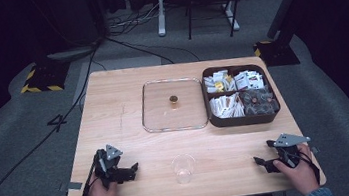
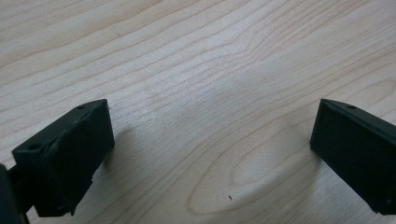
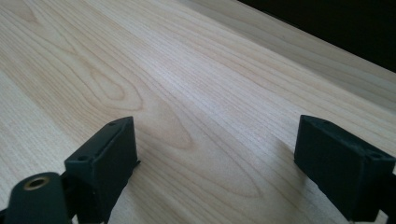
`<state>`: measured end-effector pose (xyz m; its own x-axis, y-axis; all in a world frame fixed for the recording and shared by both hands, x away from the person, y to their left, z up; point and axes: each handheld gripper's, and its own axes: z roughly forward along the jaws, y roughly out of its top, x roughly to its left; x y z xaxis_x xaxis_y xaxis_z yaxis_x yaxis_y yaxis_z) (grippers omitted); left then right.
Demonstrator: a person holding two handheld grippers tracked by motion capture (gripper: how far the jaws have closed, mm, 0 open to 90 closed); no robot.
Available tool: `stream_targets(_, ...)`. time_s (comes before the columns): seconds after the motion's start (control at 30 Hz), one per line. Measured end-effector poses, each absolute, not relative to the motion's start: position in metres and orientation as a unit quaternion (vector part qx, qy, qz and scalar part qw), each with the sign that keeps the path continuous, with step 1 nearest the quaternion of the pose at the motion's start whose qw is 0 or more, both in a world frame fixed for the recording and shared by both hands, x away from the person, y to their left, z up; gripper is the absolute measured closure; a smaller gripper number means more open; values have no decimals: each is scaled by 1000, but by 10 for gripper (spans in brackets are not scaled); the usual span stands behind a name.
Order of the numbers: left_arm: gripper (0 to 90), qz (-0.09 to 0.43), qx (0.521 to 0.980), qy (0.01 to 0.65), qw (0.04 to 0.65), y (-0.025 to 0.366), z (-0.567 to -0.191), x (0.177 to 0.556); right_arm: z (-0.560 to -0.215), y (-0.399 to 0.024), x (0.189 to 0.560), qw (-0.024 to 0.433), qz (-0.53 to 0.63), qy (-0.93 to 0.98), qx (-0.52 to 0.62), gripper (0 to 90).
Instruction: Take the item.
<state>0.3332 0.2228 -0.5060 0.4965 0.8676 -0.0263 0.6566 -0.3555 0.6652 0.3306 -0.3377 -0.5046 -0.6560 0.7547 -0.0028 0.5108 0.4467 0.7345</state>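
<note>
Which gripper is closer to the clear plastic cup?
Left. The left gripper rests left of the cup, its open jaws toward it; the right gripper, also open, lies farther away on the cup's right.

Both forearms come in from the near edge, in blue denim-like sleeves, each hand wrapped around a black two-jaw tool. The left tool (image 1: pixel 132 170) sits low over the wooden bench (image 1: pixel 131 133) near the front-left corner, its grey three-cornered plate on top, jaws pointing toward the middle — in the left gripper view they stand wide apart with bare wood between them. The right tool (image 1: pixel 263 160) lies near the front-right corner, also plate-topped, pointing inward; its jaws are spread wide too — nothing between them.
</note>
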Motion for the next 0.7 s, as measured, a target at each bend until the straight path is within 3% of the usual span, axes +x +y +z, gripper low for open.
stream_targets(0.7, 0, 170, 803, 478, 312, 222, -506, 336, -504, -338, 331, 167, 363, 835, 378, 130)
